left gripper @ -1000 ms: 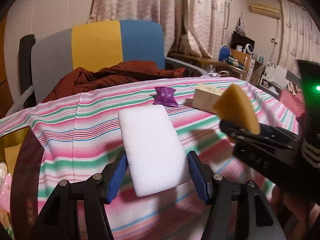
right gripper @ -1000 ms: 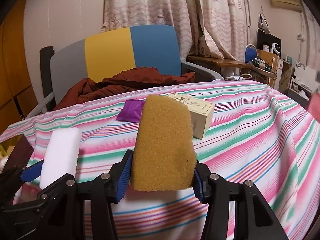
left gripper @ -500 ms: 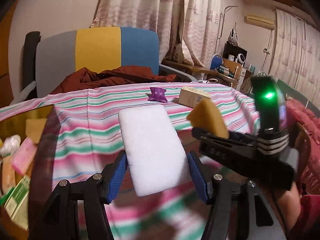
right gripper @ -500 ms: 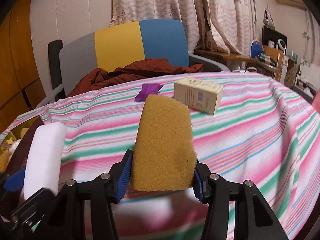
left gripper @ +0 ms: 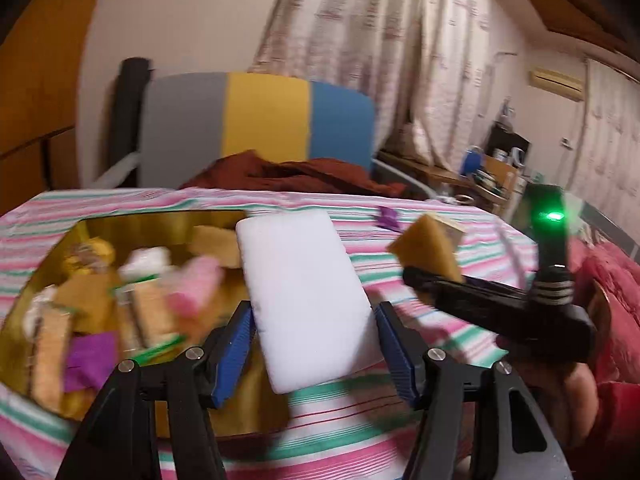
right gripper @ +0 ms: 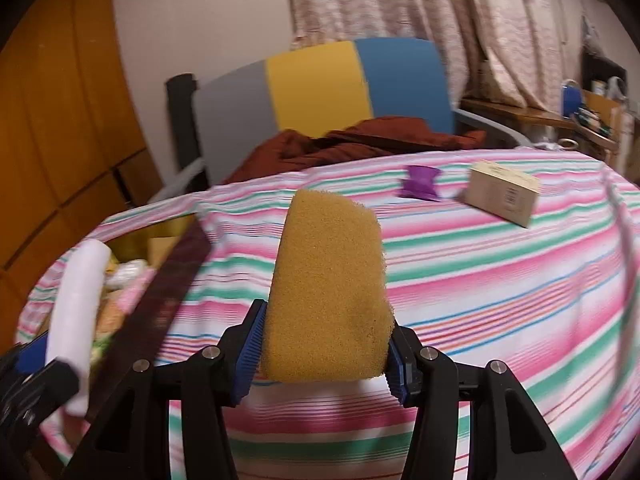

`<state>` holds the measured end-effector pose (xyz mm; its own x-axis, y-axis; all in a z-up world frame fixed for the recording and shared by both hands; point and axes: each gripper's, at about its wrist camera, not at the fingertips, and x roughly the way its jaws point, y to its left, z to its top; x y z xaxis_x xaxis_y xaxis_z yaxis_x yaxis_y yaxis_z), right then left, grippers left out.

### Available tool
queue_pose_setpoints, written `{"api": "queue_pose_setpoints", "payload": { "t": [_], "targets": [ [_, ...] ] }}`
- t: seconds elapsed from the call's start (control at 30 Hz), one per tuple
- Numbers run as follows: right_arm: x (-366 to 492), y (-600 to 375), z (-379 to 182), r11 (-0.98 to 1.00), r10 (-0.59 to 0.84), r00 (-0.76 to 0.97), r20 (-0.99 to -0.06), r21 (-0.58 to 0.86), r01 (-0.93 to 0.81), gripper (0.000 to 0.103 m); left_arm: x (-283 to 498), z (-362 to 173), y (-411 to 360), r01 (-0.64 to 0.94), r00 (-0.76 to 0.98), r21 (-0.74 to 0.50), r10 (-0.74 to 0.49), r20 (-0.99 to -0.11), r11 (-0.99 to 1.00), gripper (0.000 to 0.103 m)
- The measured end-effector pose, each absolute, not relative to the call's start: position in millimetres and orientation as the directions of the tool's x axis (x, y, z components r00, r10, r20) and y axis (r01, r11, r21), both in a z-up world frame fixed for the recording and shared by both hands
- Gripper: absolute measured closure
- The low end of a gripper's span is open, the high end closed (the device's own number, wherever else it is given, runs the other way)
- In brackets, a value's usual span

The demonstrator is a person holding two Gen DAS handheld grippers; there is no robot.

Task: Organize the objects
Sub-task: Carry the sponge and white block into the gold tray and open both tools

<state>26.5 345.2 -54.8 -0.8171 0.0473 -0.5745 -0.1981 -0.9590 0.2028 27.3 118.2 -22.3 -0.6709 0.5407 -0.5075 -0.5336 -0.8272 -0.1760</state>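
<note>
Left tongs (left gripper: 314, 354) pinch the white sponge (left gripper: 306, 296), long axis pointing away, beside the gold box (left gripper: 160, 220) lying left; right tongs (right gripper: 324, 352) pinch the yellow sponge (right gripper: 326, 292), farther right.

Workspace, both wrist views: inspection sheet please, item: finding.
Surface: striped tablecloth, bare in the middle.
Job's things: white sponge in left hand-held gripper; yellow sponge in right hand-held gripper; purple packet and small carton on the cloth.
Clutter: gold box partly filled with blurred packets.
Grippers: both clamped on sponges.
Cables: nothing seen.
Surroundings: chair with brown cloth, curtains.
</note>
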Motion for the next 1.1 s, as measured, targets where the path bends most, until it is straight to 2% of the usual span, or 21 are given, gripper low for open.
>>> {"api": "queue_pose_setpoints", "payload": {
  "t": [0.17,0.43,0.73,0.83,0.93,1.1],
  "targets": [
    [20,311,-40,-0.963,-0.050,-0.826,-0.562,0.247,-0.110,0.050,7,-28,79,-0.443,-0.692,-0.201,0.476,-0.543,-0.874,0.041],
    [-21,250,-15,-0.960,-0.218,-0.802,-0.556,0.272,0.072,0.049,-8,-50,48,-0.387,-0.664,-0.193,0.418,-0.621,-0.902,0.039],
    [-93,187,-12,-0.957,-0.279,-0.753,-0.596,0.238,0.166,0.048,-8,-61,36,-0.343,-0.665,-0.167,0.364,-0.652,-0.925,0.036],
    [-118,179,-18,-0.953,-0.291,-0.726,-0.623,0.259,0.160,0.023,-6,-59,33,-0.331,-0.682,-0.146,0.343,-0.646,-0.932,0.032],
    [-124,182,-20,-0.957,-0.265,-0.732,-0.628,0.262,0.123,0.022,-8,-54,28,-0.309,-0.698,-0.154,0.334,-0.633,-0.939,0.028],
    [-104,197,-22,-0.950,-0.259,-0.751,-0.608,0.301,0.085,0.019,-7,-50,17,-0.259,-0.720,-0.193,0.322,-0.614,-0.946,0.027]
  ]
}}
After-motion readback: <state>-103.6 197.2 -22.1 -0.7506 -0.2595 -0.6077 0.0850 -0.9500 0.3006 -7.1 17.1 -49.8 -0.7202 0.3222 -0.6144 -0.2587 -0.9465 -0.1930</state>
